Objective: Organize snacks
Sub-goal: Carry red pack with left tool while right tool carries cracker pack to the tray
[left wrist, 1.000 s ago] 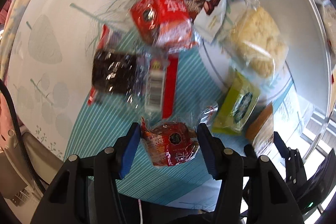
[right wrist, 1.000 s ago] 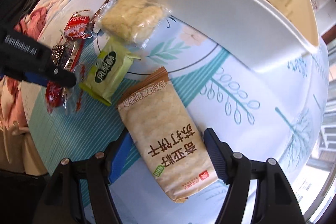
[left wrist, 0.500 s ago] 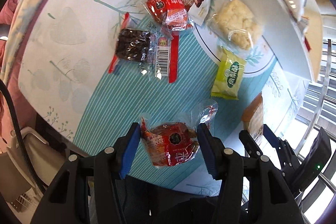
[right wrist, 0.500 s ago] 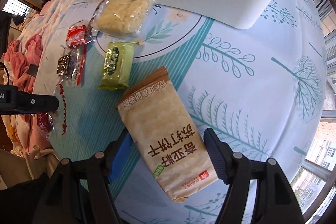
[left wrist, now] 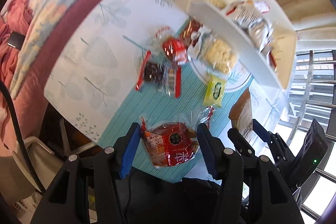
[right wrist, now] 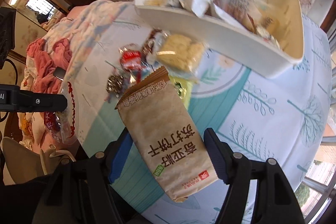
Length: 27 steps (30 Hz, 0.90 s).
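The worktop (left wrist: 88, 60) now sits farther below both cameras than a second ago: both loads are lifted clear. The white bin (right wrist: 241, 39), at 1 o'clock in both views, already contains several packets. The right gripper (right wrist: 168, 152) is clamped across a wide tan cracker pack (right wrist: 166, 140). The left gripper (left wrist: 168, 144) is closed, at a narrower setting, on a red wrapped cake (left wrist: 174, 144). Five loose snacks remain at 12 o'clock, just beside the bin. Judged next step: carry both items over the bin.
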Tool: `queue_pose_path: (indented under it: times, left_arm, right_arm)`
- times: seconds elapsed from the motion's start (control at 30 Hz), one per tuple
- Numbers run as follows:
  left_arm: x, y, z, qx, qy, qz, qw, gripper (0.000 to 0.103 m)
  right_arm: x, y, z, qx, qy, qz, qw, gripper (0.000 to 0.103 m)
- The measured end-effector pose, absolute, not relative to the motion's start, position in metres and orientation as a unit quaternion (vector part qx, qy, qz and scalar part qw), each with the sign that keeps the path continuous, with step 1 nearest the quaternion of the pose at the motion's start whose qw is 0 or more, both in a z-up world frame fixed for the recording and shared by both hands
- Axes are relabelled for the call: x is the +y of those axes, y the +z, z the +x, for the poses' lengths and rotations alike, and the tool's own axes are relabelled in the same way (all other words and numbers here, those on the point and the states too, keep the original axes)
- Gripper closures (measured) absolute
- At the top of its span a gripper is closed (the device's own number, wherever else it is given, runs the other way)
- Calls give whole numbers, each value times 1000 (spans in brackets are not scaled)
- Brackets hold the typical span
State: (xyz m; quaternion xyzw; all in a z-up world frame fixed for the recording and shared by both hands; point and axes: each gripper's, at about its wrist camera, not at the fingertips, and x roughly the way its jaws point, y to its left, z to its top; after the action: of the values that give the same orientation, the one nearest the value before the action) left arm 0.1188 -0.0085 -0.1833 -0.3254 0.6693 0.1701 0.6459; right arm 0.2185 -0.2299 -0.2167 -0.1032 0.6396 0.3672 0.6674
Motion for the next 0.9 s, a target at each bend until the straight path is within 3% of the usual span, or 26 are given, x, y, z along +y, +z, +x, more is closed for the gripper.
queue_pose_path:
  times: [0.47,0.9]
  left_arm:
    - [26,-121,180,633,120,-277,713,49]
    - [33,-109,245,621,51,-234,746,49]
  right_arm:
    - [-198,-157,258,581,347,-54,734,33]
    - [-177,-132,289,537,302,-26,787,33]
